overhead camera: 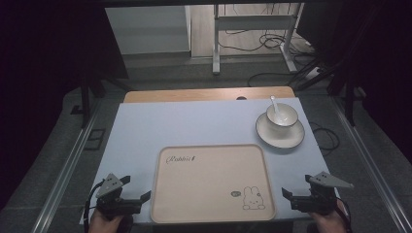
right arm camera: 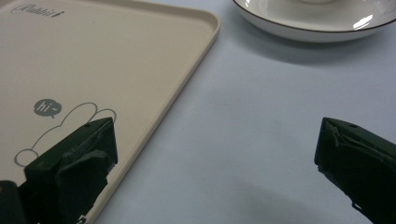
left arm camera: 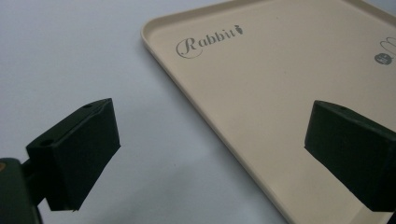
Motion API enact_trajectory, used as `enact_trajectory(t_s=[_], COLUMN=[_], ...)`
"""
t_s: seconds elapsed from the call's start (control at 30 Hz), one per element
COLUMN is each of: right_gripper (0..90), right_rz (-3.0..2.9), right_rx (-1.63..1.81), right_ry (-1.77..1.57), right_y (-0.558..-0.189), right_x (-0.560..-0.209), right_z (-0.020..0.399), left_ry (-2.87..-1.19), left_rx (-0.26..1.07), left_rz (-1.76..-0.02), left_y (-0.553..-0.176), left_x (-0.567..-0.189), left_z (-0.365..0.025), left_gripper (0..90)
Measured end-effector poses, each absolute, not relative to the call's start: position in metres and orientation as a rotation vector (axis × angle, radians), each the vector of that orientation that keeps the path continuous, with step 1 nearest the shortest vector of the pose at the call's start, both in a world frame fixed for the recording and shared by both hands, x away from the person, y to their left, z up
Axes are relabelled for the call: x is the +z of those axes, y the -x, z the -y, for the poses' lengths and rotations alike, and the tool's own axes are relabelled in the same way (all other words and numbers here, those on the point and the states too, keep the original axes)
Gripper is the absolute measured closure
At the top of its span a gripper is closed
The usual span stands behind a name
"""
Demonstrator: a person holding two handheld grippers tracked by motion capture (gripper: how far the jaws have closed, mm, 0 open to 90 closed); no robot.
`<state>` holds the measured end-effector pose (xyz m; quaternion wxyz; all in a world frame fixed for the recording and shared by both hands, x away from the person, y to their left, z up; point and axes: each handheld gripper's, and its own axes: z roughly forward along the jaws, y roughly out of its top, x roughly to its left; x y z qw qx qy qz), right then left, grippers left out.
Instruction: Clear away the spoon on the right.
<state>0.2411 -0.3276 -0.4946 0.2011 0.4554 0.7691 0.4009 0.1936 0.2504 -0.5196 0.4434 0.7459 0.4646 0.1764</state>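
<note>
Beige tray (overhead camera: 212,180) edges flanked by open grippers, table (overhead camera: 194,124) roomy.

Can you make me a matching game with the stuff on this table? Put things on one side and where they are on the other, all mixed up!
Things:
1. tray
2. spoon
3. saucer
4. left claw

Places:
A. under the cup
B. in the middle of the table's near side, with a rabbit drawn on it
C. beside the tray's near left corner, open and holding nothing
D. standing in the cup

Right pairs: 1-B, 2-D, 3-A, 4-C
</note>
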Motion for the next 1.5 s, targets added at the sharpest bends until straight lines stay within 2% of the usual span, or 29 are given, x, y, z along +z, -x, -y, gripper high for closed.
enact_trajectory(t_s=[0.97, 1.5], right_gripper=[0.0, 0.0], right_rz=[-2.167, -2.149], right_rx=[1.090, 1.144], right_ry=[-1.256, -1.219], right_y=[-0.244, -0.263], right_x=[-0.493, -0.481], right_z=[0.321, 0.319], left_ry=[-1.866, -1.853], left_rx=[0.453, 0.442], left_rz=[-1.139, -1.151], left_y=[-0.193, -0.193], left_x=[-0.519, -0.520], left_z=[-0.248, -0.250], left_gripper=[3.5, 3.5])
